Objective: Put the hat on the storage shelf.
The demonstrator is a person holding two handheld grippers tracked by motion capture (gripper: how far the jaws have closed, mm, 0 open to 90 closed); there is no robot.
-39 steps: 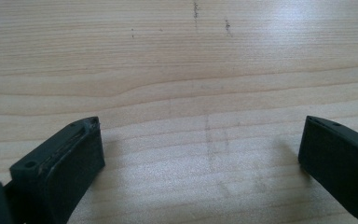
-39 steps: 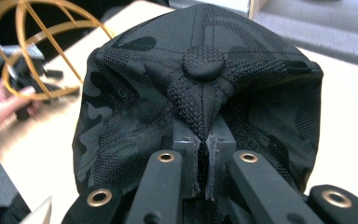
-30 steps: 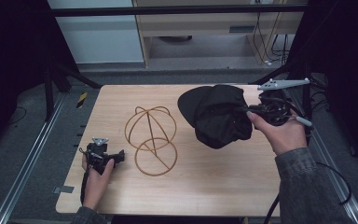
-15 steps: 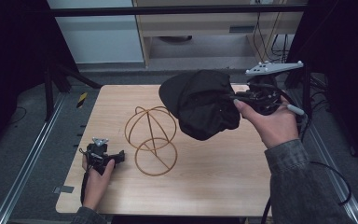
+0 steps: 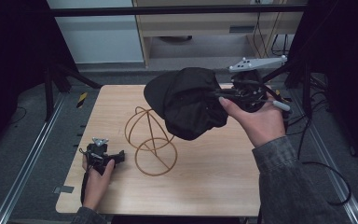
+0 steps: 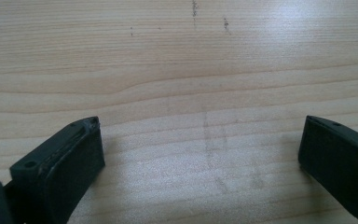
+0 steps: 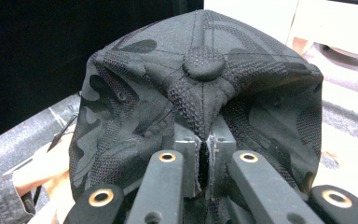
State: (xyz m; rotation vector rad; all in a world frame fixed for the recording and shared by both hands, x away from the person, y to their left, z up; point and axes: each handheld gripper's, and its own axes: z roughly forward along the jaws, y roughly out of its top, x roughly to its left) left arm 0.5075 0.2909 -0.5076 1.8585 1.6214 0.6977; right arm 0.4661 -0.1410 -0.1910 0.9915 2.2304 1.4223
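Observation:
A black cap [image 5: 186, 102] with a faint camouflage pattern hangs in the air above the table's far right part. My right gripper [image 5: 223, 95] is shut on its fabric; in the right gripper view the jaws pinch a fold of the cap [image 7: 200, 93] just below its top button. A gold wire stand [image 5: 151, 142], a dome on a ring base, sits at the middle of the wooden table [image 5: 214, 186], below and left of the cap. My left gripper [image 5: 116, 156] rests near the table's front left, jaws wide open over bare wood [image 6: 200, 107], with nothing between them.
A metal rail [image 5: 32, 154] runs along the floor left of the table. Cables [image 5: 326, 182] trail off the right side. A pale cabinet [image 5: 191, 28] stands behind the table's far edge.
My right gripper has lifted the cap off the table and carried it up and to the left, toward the wire stand. The left gripper has stayed put.

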